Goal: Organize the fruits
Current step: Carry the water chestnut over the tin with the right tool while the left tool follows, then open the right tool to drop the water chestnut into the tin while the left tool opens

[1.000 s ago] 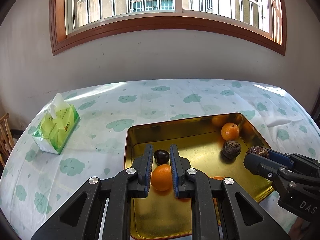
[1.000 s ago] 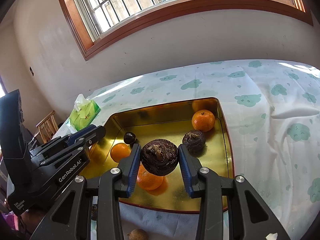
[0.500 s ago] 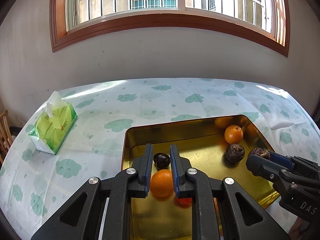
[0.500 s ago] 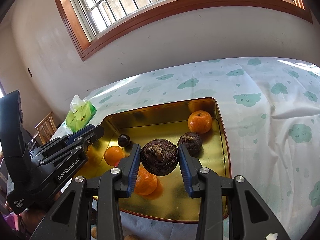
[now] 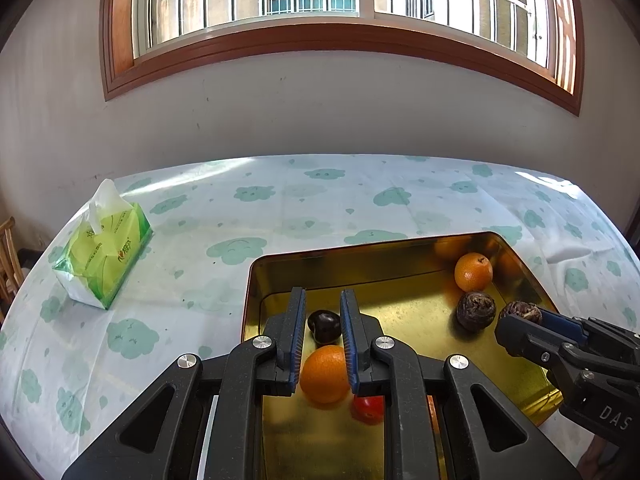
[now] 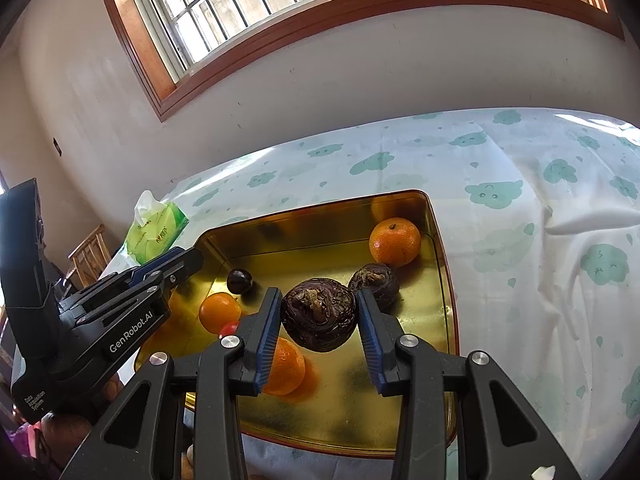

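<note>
Left hand-held gripper is hovering over the near left part of the gold rectangular metal tray, jaws drawn nearly together with nothing pinched; a round orange mandarin and a small dark glossy plum-like fruit are showing in the narrow gap, both lying on the tray floor below. Right hand-held gripper is clamping a large wrinkled dark purple round fruit above the tray. A second wrinkled dark fruit is sitting just behind it, touching another mandarin in the far right corner. A small red fruit is lying beside the near mandarin. Green tissue pack is resting on the cloud-print cloth covering the surface, well left of the tray.
</note>
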A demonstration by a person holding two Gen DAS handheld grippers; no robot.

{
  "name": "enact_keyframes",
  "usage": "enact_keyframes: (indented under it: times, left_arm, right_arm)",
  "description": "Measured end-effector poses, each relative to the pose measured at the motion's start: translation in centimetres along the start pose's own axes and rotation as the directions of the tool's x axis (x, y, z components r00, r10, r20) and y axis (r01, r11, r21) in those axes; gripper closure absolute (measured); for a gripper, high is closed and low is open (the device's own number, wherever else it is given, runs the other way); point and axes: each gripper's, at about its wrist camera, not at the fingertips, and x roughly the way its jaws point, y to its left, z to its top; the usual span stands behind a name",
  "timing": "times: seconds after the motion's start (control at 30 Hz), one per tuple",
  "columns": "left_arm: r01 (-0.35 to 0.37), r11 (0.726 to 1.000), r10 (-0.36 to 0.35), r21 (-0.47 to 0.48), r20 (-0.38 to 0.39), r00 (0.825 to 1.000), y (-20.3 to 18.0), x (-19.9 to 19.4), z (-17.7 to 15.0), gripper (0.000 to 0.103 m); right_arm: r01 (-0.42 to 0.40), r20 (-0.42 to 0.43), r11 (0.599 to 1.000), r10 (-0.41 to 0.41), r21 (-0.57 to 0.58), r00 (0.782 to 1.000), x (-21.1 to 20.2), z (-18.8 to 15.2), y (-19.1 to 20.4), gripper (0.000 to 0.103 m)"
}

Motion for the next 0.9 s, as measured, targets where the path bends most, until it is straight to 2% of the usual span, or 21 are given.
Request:
enact_keyframes:
  times: [0.2,0.33,0.4,0.47,0.57,0.67,0.77,0.9]
  left_arm:
    - [0.001,1.000,-0.001,-0.003,-0.005,1.000,0.0,0.3,0.1,0.084]
    - [0.004,1.000,-0.004,-0.004,-0.003,1.000,0.1,0.6,0.1,0.079]
    - [0.008,1.000,-0.008,-0.001,0.004,1.000,0.1,0.6,0.0,0.069]
    - [0.017,1.000,-0.017,0.002,0.017,1.000,0.0,0.2,0.0,0.046]
    - [0.046,0.999,-0.047,0.013,0.066,0.997,0.0,-1.0,0.0,0.038]
    - [0.077,0.997,-0.079,0.023,0.100,0.992,0.2,-2.7,0.1,0.031]
    - [0.083,0.997,-0.083,0.010,0.132,0.988,1.4,-4.8,-0.3,0.029]
    - [0.092,0.996,-0.090,-0.017,0.122,0.988,3.7,-6.9,-2.4,0.029]
  right_arm:
    - [0.001,-0.002,1.000,-0.001,-0.001,1.000,0.2,0.0,0.0,0.068]
    - [-0.002,-0.006,1.000,0.001,-0.007,1.000,0.4,0.0,0.1,0.067]
    - [-0.002,0.007,1.000,0.002,-0.010,1.000,0.2,0.1,0.1,0.065]
    - [-0.016,0.031,1.000,0.016,-0.015,0.999,-0.3,0.2,0.2,0.060]
    - [0.006,0.066,0.999,-0.003,-0.042,0.998,-1.8,0.2,0.4,0.054]
    - [-0.073,0.071,0.996,0.076,-0.041,0.995,-3.9,0.0,0.1,0.054]
    - [-0.151,-0.005,0.983,0.151,-0.105,0.989,-5.5,-1.4,0.7,0.054]
    - [-0.161,-0.120,0.967,0.139,-0.198,0.983,-6.4,-5.1,1.9,0.054]
